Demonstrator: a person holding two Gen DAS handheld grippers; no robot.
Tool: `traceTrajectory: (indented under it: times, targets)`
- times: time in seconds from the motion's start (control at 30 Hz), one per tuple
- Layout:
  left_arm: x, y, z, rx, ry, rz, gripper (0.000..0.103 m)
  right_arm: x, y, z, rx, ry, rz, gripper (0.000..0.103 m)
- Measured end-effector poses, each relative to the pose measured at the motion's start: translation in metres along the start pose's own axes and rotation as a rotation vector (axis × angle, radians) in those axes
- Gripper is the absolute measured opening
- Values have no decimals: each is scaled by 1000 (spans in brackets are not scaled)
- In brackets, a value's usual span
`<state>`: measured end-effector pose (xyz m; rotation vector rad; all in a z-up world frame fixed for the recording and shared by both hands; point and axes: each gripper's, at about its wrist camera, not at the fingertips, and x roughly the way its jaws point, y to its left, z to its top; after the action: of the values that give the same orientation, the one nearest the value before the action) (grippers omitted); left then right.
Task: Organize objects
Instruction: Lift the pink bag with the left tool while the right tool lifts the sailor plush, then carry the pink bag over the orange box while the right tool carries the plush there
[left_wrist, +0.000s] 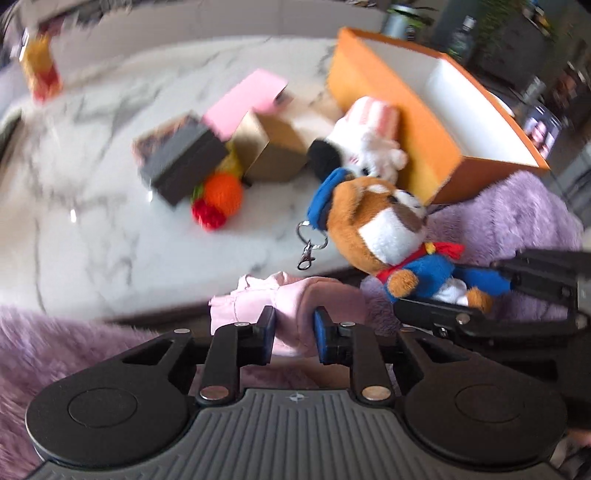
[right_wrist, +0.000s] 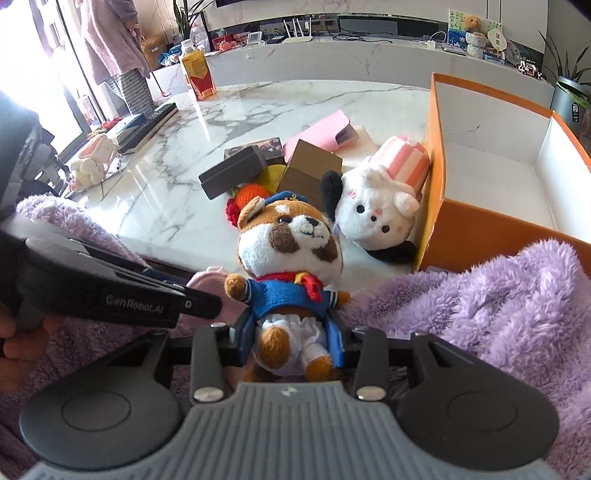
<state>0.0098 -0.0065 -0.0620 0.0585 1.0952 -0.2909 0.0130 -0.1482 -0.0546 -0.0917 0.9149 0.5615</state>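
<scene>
Sailor dog plush (right_wrist: 291, 254): brown-white, blue cap, red scarf, keyring clip; upright off the tabletop (right_wrist: 258, 107), lower body between dark pads. White rabbit plush (right_wrist: 373, 206), pink-striped hat, lies leaning on orange box (right_wrist: 436, 177); box open, white inside. Behind: dark box (right_wrist: 232, 177), tan box (right_wrist: 310, 170), pink case (right_wrist: 321, 129) clustered; crocheted orange-and-red fruit (left_wrist: 218, 199) beside them. Pink cloth (left_wrist: 295, 317) at the near edge.

"GenRobot.AI" along the left claw's (right_wrist: 207, 306) black arm, bottle (right_wrist: 197, 72) label probably unreadable
</scene>
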Motion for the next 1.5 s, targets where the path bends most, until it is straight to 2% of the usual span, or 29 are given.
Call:
traceTrajectory:
  times: [0.3,0.5,0.6,0.7,0.93,1.07,1.27,1.43,1.5]
  targets:
    - [-44,-55,21,412,-180,116,23,-48,-13,19,57,-132,10,41]
    - [-65,-90,51,614,-302,178,23,-75,-39,37,157,-234,-2,41]
    - [-69,-110,65,723,-376,214,22,-86,-55,44,208,-292,-26,41]
    - [-62,-134,77,849,-415,234,22,-91,-76,51,252,-333,-70,41]
    - [-6,-182,90,1127,-440,243,23,-64,-132,59,392,-303,-141,41]
    - [40,-195,102,1202,-426,263,23,-38,-166,56,506,-261,-139,41]
    - [92,-196,110,1319,-349,236,23,-3,-197,56,614,-183,-109,41]
    - [109,-192,119,1385,-286,175,22,5,-203,67,588,-175,-137,41]
    - [115,-190,127,1375,-225,138,22,5,-205,68,593,-161,-136,42]
